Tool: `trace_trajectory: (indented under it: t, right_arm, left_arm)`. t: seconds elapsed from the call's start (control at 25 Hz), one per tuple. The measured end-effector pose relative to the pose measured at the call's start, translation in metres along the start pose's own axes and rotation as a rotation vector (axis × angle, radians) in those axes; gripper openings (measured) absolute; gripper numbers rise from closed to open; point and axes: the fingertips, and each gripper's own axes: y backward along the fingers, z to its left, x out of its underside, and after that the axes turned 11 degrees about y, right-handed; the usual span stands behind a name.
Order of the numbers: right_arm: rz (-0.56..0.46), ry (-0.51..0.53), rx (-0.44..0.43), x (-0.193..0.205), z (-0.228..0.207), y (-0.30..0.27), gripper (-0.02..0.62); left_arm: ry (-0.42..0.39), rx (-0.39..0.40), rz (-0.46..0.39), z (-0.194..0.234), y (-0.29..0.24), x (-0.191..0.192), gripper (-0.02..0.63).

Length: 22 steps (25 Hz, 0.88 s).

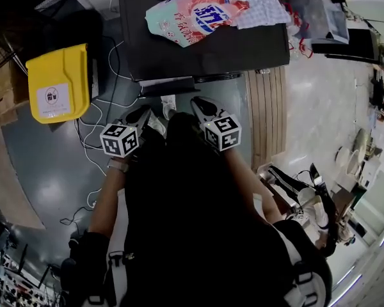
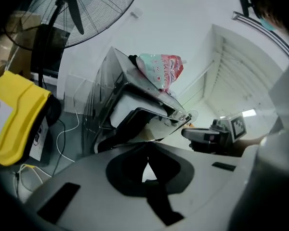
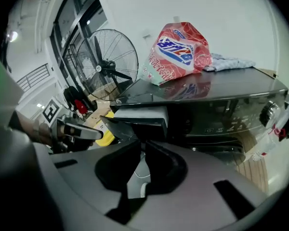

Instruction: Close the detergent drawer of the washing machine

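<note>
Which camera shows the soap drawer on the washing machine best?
The right gripper view: the detergent drawer sticks out of the washing machine, seen from the front. The left gripper view shows it tilted, from the side. The head view shows only a sliver from above.

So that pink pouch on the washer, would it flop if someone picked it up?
Probably: the pouch looks soft and bulging, so it would likely sag in a grip. Its glossy skin may be slippery. Lying slumped on the washer, it would probably slide, not roll.
</note>
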Motion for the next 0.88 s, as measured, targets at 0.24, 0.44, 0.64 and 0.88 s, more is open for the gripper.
trace_trajectory:
  t: [0.24,0.44,0.64,0.88]
  right_arm:
    - [-0.020,-0.153,-0.023,-0.001,0.013,-0.010,0.026]
    - [-0.031,-0.204,-0.023,-0.002,0.019,-0.015,0.025]
    - [-0.042,-0.261,-0.014,-0.004,0.012,-0.021,0.023]
    - [-0.044,-0.259,-0.048,-0.011,0.013,-0.027,0.021]
  left_arm:
    - [0.124,0.071,-0.029,-0.012,-0.016,-0.012,0.011]
    - [0.183,0.078,-0.059,-0.018,-0.028,-0.015,0.011]
    - [0.255,0.084,-0.090,-0.023,-0.036,-0.015,0.011]
    - [0.247,0.080,-0.062,-0.027,-0.042,-0.013,0.011]
